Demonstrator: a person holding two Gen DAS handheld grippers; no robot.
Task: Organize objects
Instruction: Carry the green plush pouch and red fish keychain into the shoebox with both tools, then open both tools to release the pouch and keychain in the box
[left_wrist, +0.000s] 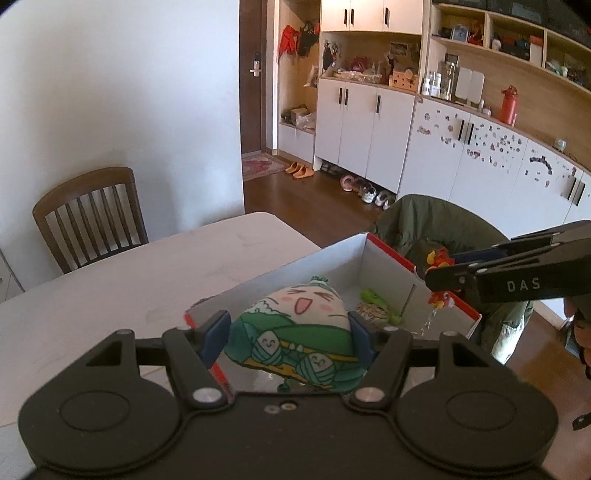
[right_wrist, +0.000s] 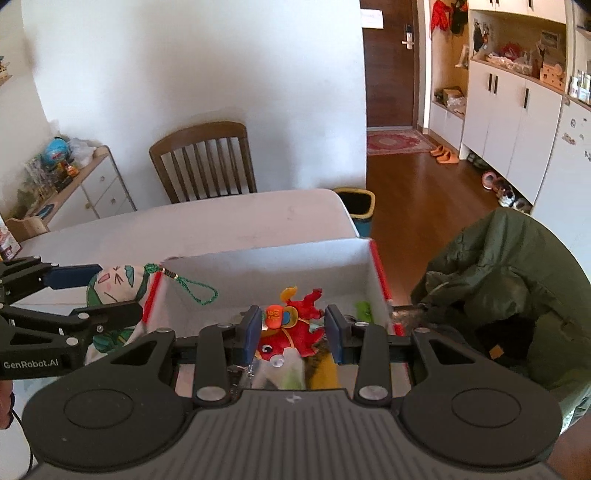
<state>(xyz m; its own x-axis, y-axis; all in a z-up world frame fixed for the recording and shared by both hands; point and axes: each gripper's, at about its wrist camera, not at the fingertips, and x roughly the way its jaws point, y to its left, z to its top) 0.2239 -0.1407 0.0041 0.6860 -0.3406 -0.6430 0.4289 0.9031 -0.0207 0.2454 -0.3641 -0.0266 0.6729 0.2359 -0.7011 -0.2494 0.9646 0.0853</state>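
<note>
Left tongs (left_wrist: 290, 332) are clamping a dumpling plush (left_wrist: 295, 325), right tongs (right_wrist: 291, 328) are clamping a red plush (right_wrist: 295, 328), both hovering directly above the open box (right_wrist: 258, 258) on the desk (left_wrist: 129, 280)

Dining corner backdrop
Wooden chair (right_wrist: 204, 159) at twelve o'clock, green jacket (right_wrist: 509, 291) at three, orange slippers (right_wrist: 445, 154) at one.

I see a green-and-white dumpling-shaped plush (left_wrist: 295, 325) with a laughing face, upright, over the near end of the white box (left_wrist: 325, 266). A red plush charm (right_wrist: 295, 328) hangs over the box's right side, above a green toy (left_wrist: 373, 297) lying inside.
</note>
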